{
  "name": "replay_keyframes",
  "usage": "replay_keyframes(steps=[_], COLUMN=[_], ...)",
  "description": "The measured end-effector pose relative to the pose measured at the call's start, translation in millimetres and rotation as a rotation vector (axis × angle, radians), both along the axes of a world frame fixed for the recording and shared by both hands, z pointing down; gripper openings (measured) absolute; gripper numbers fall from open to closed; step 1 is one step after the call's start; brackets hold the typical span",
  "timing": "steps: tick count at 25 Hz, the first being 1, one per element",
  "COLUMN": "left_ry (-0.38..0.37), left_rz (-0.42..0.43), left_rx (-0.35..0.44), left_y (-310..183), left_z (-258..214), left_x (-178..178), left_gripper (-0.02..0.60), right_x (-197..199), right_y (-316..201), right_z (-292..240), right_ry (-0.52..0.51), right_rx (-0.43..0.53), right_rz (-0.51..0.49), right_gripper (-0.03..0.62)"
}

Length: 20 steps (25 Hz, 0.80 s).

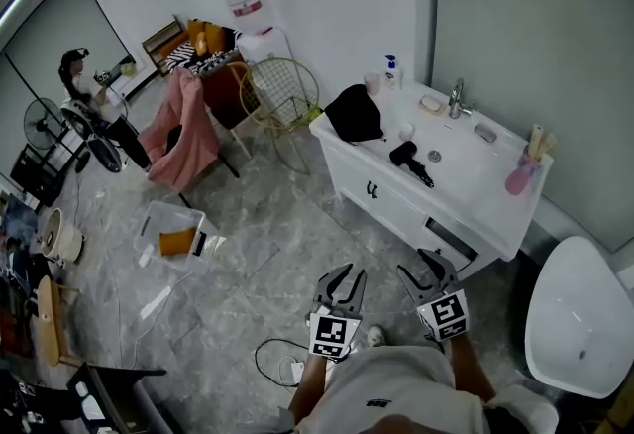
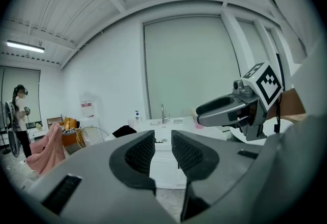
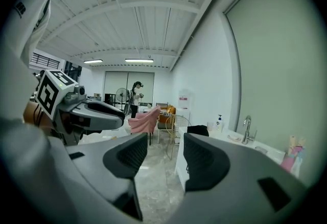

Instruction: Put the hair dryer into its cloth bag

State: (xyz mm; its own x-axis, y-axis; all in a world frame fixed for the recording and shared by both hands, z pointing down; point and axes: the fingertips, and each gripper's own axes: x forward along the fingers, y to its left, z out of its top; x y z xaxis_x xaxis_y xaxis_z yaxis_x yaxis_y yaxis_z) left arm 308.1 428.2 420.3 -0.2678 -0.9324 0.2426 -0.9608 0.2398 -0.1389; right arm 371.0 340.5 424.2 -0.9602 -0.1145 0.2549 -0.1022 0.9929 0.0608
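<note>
The black hair dryer lies on the white vanity counter, near the sink. The black cloth bag sits at the counter's left end; it also shows as a dark heap in the left gripper view and the right gripper view. My left gripper and right gripper are side by side over the floor, well short of the vanity. Both stand open with nothing between their pads. Each shows in the other's view: right gripper, left gripper.
A faucet, soap bottle and pink cup stand on the counter. A white toilet is at the right. On the floor are a wire chair, a pink-draped chair, a plastic box and a cable. A person stands far left.
</note>
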Motion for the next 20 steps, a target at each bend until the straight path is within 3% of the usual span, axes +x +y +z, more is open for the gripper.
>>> replay_keyframes(steps=[5, 20], left_ry=[0.004, 0.004], left_rz=[0.011, 0.014], left_rx=[0.005, 0.003], left_y=[3.1, -17.2], left_z=[1.1, 5.9], left_x=[-17.9, -55.1], left_gripper=[0.098, 0.098], right_x=[-14.7, -50.1], right_y=[6.2, -12.6], right_z=[-6.4, -10.8], right_ry=[-0.003, -0.081], right_rx=[0.051, 0.012], right_rz=[0.020, 0.012], right_gripper=[0.230, 0.216])
